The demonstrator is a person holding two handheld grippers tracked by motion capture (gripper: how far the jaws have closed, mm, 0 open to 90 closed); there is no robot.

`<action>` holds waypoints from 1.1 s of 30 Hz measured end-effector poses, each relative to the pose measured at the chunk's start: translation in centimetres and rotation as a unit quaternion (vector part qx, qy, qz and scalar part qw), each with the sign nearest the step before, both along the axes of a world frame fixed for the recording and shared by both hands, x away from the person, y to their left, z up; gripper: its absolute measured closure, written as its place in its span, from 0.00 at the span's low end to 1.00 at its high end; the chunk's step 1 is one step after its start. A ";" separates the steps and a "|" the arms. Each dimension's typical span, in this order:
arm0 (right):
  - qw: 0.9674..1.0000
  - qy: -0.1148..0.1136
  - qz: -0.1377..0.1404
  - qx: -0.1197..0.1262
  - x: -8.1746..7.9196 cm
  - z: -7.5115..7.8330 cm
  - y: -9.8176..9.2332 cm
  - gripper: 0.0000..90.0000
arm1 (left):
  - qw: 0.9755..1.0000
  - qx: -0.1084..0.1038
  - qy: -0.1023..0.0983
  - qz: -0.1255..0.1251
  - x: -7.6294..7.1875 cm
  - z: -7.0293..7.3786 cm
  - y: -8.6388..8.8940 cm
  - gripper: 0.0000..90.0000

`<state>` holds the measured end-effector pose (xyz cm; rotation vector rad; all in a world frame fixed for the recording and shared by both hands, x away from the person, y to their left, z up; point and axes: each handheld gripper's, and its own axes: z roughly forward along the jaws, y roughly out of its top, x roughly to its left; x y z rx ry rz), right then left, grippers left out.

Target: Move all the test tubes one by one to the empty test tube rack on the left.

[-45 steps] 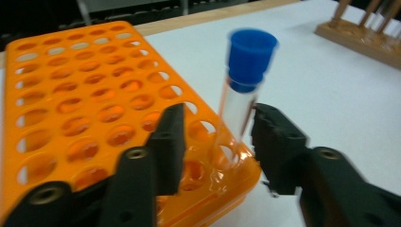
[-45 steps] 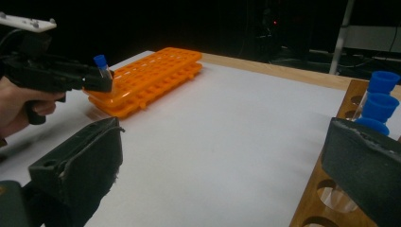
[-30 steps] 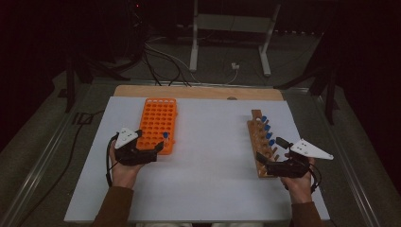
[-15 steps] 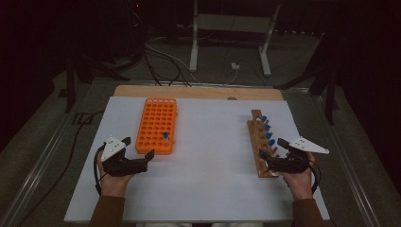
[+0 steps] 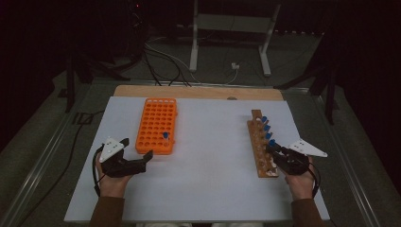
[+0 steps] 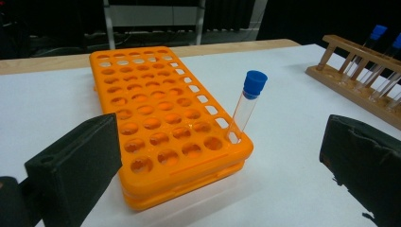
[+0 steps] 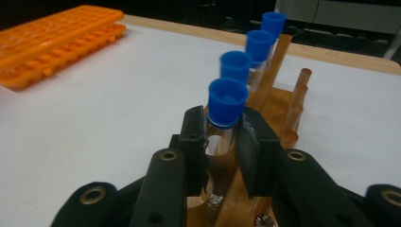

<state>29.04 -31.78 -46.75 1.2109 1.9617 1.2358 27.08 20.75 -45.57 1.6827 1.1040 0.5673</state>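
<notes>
White tabletop [image 5: 208, 179]: R gripper [image 7: 222, 137] just clenched on nearest tube [image 7: 226, 111], L gripper [image 5: 137, 153] fingers released.

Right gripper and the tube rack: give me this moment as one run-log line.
right gripper: jaws just closed on nearest blue-capped tube in wooden rack | left gripper: open, near orange rack | orange rack: one tube

Dark room; grey floor [image 5: 42, 137]; white metal stand [image 5: 231, 28] behind table; cables [image 5: 161, 54] across floor.
</notes>
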 end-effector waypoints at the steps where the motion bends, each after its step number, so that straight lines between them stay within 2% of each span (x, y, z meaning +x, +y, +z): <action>1: 1.000 0.000 0.000 0.000 0.0 0.0 0.0 0.83 | 1.000 0.000 0.000 0.000 0.0 0.0 0.0 0.01; 7: 1.000 -0.008 0.004 -0.025 0.2 0.0 1.0 0.85 | 1.000 0.000 0.002 -0.001 0.1 -0.1 -0.1 0.01; 13: 1.000 -0.005 0.000 -0.017 0.4 -0.1 1.0 0.85 | 1.000 0.000 0.002 -0.001 0.0 -0.1 -0.1 0.01; 20: 1.000 -0.007 0.000 -0.022 0.3 0.2 1.1 0.86 | 1.000 0.000 0.000 -0.001 0.0 -0.1 -0.1 0.01; 25: 1.000 -0.014 -0.001 -0.016 0.1 0.8 0.9 0.86 | 1.000 -0.001 -0.001 -0.002 0.0 -0.2 -0.1 0.01; 29: 1.000 -0.024 -0.001 -0.006 -0.1 1.7 0.7 0.86 | 1.000 0.006 -0.002 -0.007 0.1 -0.3 -0.2 0.01; 33: 0.999 -0.033 -0.001 -0.001 -0.4 2.5 0.6 0.86 | 1.000 0.011 -0.011 -0.017 0.2 -0.3 -0.3 0.01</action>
